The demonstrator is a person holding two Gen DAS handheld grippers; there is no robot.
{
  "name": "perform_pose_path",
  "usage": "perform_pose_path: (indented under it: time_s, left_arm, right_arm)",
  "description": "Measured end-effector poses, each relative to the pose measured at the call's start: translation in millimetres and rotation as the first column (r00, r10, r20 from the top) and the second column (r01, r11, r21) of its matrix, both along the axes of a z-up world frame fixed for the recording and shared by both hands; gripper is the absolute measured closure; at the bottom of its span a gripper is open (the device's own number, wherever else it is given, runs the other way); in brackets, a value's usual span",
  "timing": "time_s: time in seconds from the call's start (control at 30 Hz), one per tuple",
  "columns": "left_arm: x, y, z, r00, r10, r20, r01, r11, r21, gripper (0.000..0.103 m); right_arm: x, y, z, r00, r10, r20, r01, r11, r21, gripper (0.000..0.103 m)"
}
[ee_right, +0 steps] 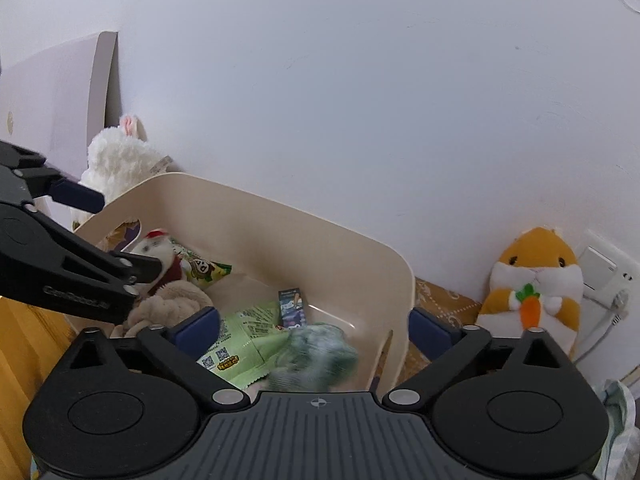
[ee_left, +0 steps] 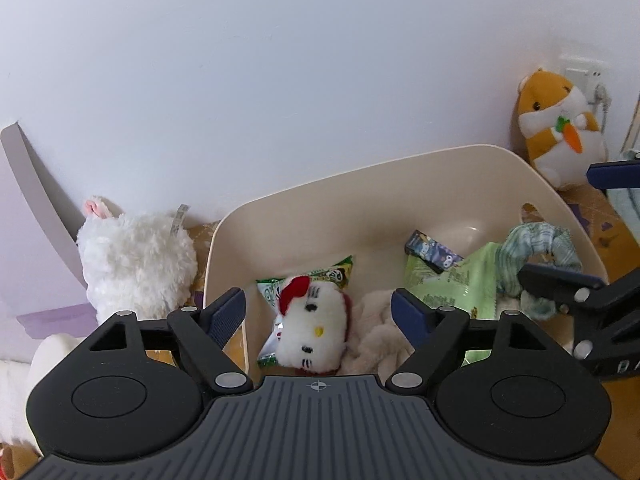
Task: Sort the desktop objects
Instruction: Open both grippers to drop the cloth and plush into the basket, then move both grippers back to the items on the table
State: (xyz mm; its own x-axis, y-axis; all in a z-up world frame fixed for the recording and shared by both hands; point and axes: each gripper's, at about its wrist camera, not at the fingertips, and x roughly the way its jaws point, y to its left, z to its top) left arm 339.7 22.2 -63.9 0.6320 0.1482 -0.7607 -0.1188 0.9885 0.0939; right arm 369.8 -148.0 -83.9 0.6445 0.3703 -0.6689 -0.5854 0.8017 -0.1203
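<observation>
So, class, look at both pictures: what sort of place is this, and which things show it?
Probably a home room, perhaps a bedroom or child's desk corner: a hamster plush beside a wall socket, a white bunny plush, and a cream bin of toys and snacks.

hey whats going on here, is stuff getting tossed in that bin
A person with a handheld gripper in each hand is sorting desk clutter into a cream bin. Both the left gripper and the right gripper hang open over it, holding nothing. Already inside are a Hello Kitty plush, green snack packets, a small dark box and a green scrunchie. A white bunny plush and a hamster plush sit outside by the wall.
</observation>
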Motion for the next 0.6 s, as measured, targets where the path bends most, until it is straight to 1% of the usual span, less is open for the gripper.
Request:
perform_pose_path:
  time_s: [0.2, 0.27, 0.33, 0.4, 0.47, 0.53, 0.6]
  left_arm:
    - [-30, 6, 10, 0.998, -0.065, 0.014, 0.065, 0.997, -0.043, 0.021]
    - [-43, 7, 12, 0.995, -0.101, 0.011, 0.101, 0.993, -0.066, 0.022]
    - [-57, 7, 13, 0.989, -0.145, 0.007, 0.145, 0.986, -0.077, 0.022]
    - [-73, 5, 11, 0.980, -0.198, -0.004, 0.197, 0.977, -0.078, 0.021]
    - [-89, 4, 5, 0.968, -0.248, -0.026, 0.245, 0.966, -0.083, 0.021]
    - [-105, 2, -3, 0.953, -0.298, -0.056, 0.293, 0.952, -0.087, 0.021]
    - [-119, -2, -13, 0.936, -0.340, -0.087, 0.333, 0.939, -0.086, 0.021]
  right_arm:
    - [-26, -17, 13, 0.999, 0.022, 0.028, -0.023, 0.999, 0.034, 0.000]
    - [-41, -27, 16, 0.998, 0.052, 0.029, -0.053, 0.997, 0.049, 0.000]
    - [-59, -34, 17, 0.994, 0.099, 0.036, -0.100, 0.994, 0.037, 0.000]
    - [-78, -39, 15, 0.986, 0.162, 0.042, -0.162, 0.987, 0.002, 0.000]
    - [-97, -44, 9, 0.973, 0.230, 0.028, -0.229, 0.973, -0.036, 0.000]
    - [-113, -48, 1, 0.962, 0.272, -0.001, -0.272, 0.961, -0.054, 0.000]
    - [-128, -55, -9, 0.957, 0.288, -0.025, -0.289, 0.956, -0.052, 0.000]
